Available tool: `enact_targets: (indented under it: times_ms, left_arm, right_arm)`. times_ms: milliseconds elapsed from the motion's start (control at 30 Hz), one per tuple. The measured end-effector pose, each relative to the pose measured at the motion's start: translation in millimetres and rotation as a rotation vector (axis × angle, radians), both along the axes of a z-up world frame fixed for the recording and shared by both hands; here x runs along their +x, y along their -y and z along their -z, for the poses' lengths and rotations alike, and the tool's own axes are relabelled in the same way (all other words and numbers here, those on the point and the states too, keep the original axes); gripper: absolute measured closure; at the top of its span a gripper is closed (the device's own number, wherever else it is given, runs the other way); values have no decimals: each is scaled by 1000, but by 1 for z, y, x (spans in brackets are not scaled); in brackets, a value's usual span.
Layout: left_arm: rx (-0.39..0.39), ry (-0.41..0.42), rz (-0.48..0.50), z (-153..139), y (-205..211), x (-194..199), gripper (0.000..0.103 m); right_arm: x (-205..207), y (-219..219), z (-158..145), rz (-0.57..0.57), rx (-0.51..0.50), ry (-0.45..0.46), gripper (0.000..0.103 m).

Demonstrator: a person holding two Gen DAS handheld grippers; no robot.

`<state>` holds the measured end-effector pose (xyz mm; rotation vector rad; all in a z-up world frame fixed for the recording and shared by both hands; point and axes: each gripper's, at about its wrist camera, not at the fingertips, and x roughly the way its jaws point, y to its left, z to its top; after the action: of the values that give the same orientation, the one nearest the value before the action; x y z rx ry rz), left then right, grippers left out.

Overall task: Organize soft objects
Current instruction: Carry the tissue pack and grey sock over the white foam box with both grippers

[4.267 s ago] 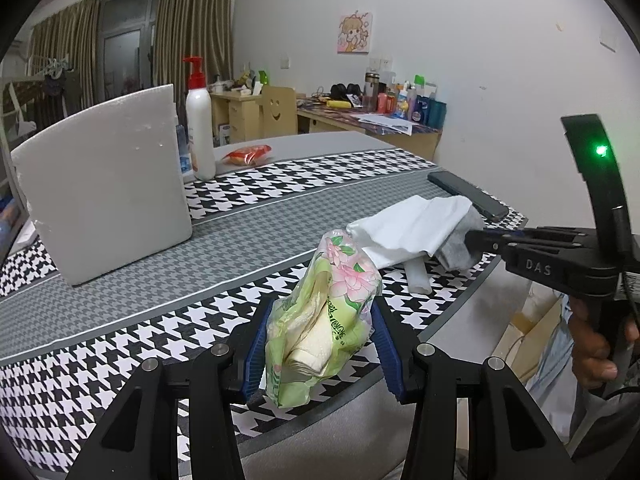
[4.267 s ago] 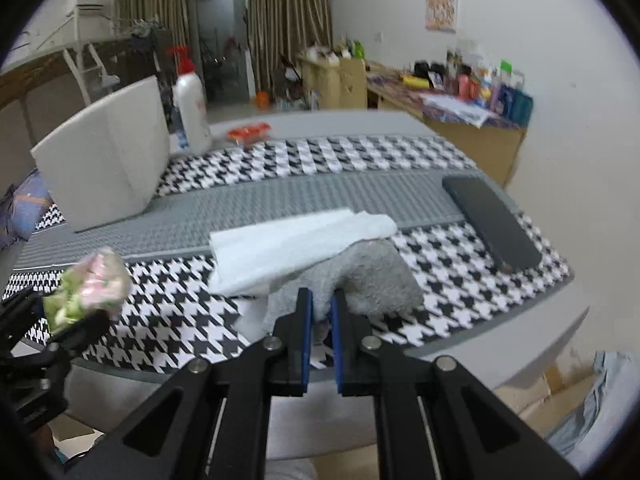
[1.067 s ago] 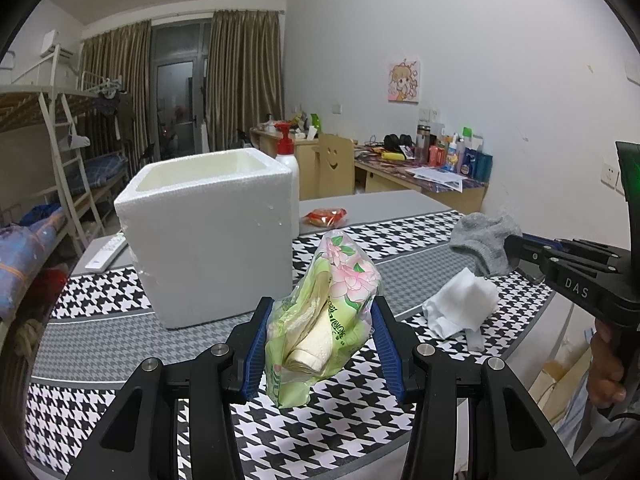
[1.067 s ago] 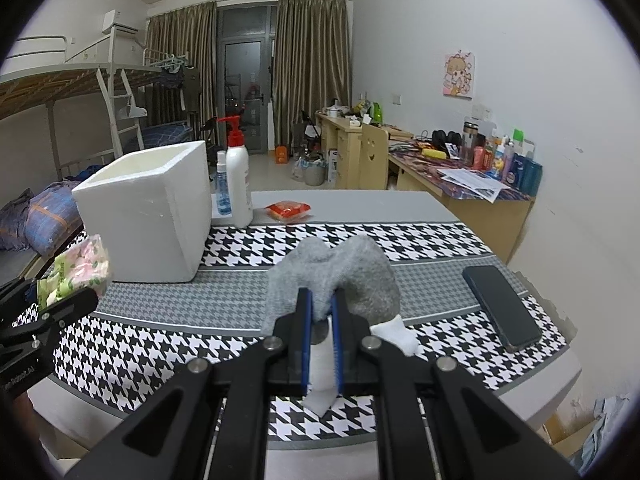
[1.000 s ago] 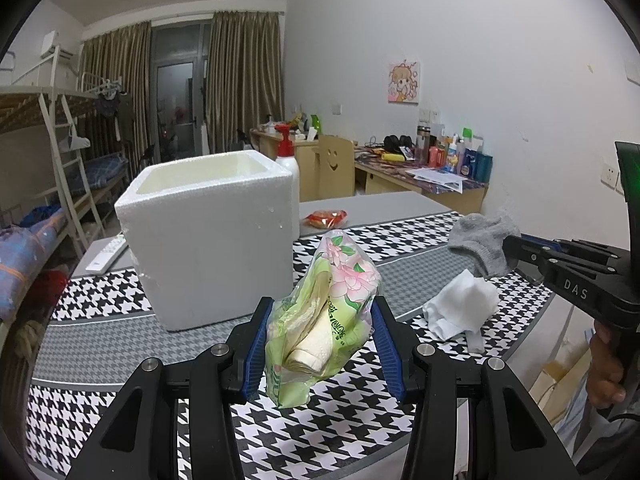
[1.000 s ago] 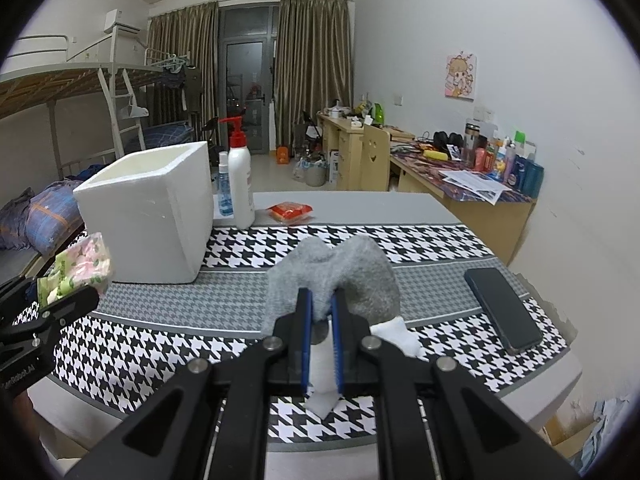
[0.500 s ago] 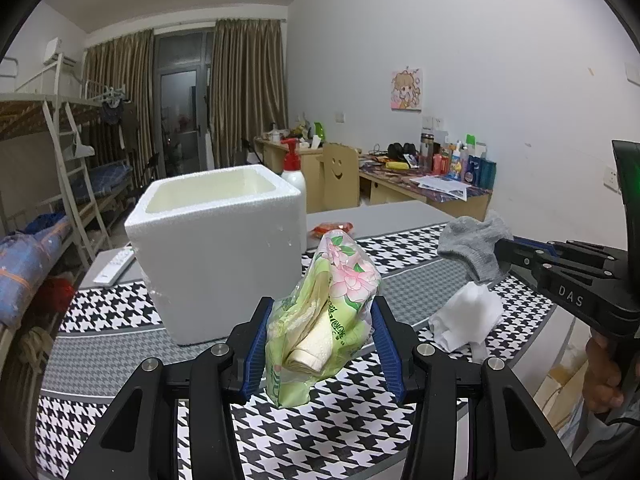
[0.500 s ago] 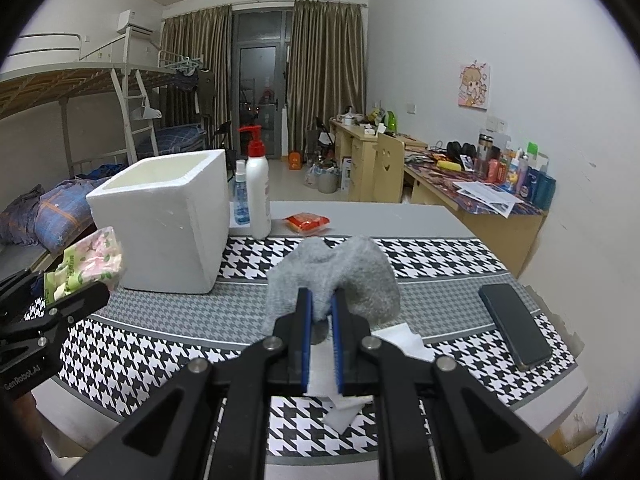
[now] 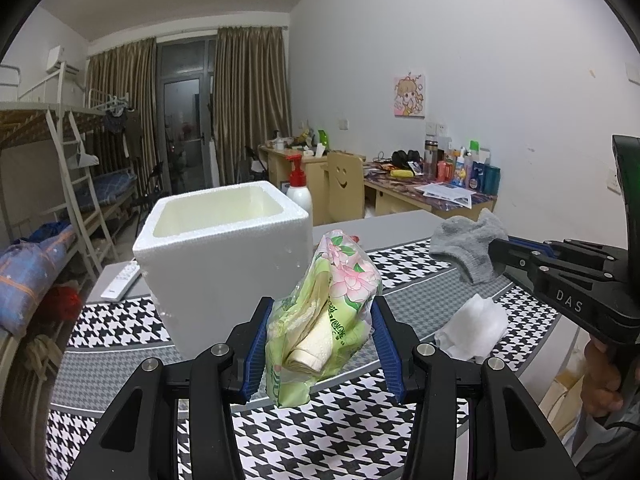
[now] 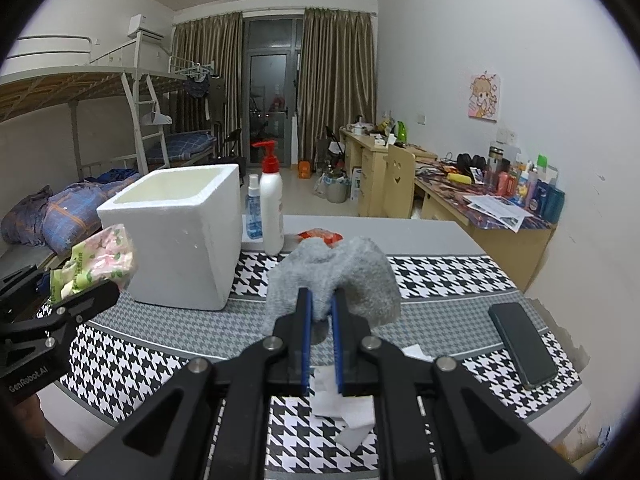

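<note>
Two soft items are held above the houndstooth table [image 10: 440,276] | left gripper [image 9: 320,340] half-open, clamped on a crinkly tissue pack [image 9: 324,320]; light, squashy, best taken mid-body | right gripper [image 10: 320,312] closed on a limp grey sock [image 10: 336,272]; pinched at a fold | foam box [image 10: 180,236] stands near; white tissue [image 9: 472,328] lies below

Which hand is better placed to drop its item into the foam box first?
Probably left: the left gripper holds the tissue pack directly facing the foam box; the right gripper with the grey sock is farther aside.
</note>
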<state>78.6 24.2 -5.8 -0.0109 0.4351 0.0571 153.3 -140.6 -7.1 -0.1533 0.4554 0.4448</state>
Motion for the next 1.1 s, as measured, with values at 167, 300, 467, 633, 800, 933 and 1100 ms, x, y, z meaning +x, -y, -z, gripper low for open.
enact_targets:
  times_ms: [167, 300, 467, 633, 800, 933, 1100]
  left_arm:
    - [3, 11, -6, -4, -2, 1, 53]
    - [6, 17, -8, -8, -3, 4, 53]
    - [9, 27, -14, -11, -5, 6, 53]
    - [10, 30, -22, -15, -8, 9, 53]
    - [12, 39, -27, -18, -11, 9, 53]
    - [15, 46, -30, -22, -13, 11, 53]
    - [15, 55, -36, -29, -18, 15, 53]
  right_arm:
    - [2, -4, -3, -11, 3, 7, 91]
    - [4, -8, -6, -19, 4, 11, 91]
    - [9, -11, -9, -25, 12, 10, 91]
    - [11, -16, -13, -36, 13, 19, 91]
    - [14, -19, -16, -41, 13, 21, 91]
    - [17, -23, -17, -44, 9, 22, 91]
    - [19, -27, -22, -49, 10, 30, 91]
